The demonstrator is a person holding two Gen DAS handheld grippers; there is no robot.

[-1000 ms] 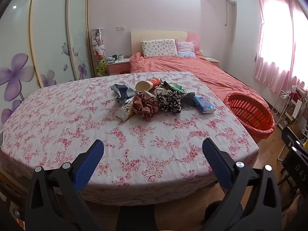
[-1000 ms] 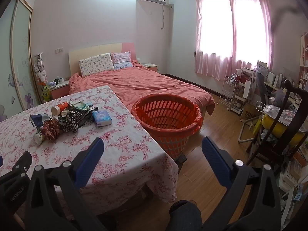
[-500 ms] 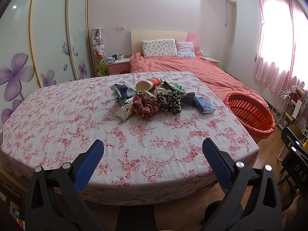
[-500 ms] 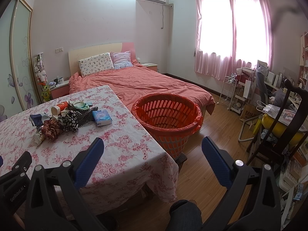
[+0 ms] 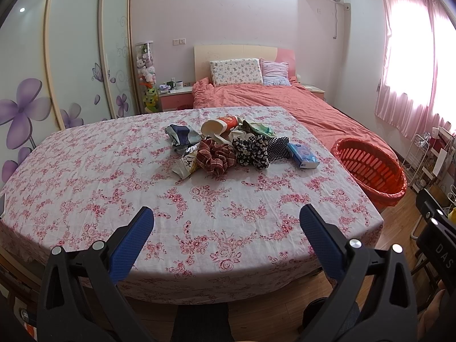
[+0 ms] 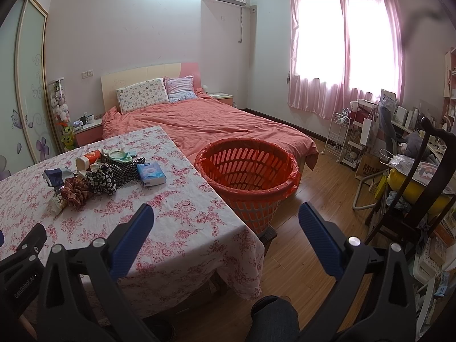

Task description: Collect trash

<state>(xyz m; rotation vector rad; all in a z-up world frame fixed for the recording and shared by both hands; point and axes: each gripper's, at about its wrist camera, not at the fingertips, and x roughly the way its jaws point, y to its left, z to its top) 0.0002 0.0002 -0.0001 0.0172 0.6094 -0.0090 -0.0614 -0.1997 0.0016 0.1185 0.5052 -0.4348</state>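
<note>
A heap of items lies mid-table on the floral cloth (image 5: 114,176): a tipped paper cup (image 5: 218,125), a white snack wrapper (image 5: 185,164), a red plaid scrunchie (image 5: 216,159), a black floral scrunchie (image 5: 250,151), a blue tissue pack (image 5: 302,155) and crumpled wrappers. An orange basket (image 5: 370,168) stands right of the table; it also shows in the right wrist view (image 6: 248,171). My left gripper (image 5: 226,225) is open and empty above the table's near edge. My right gripper (image 6: 225,222) is open and empty, near the table's right corner, before the basket.
A bed with a salmon cover (image 6: 216,125) stands behind the table. A wardrobe with flower doors (image 5: 57,71) is at left. A wire rack (image 6: 339,136), a dark chair (image 6: 413,188) and cluttered shelves are at right on the wooden floor (image 6: 307,222).
Both grippers have barely shifted; the views are nearly the same. Nothing was taken hold of or let go.
</note>
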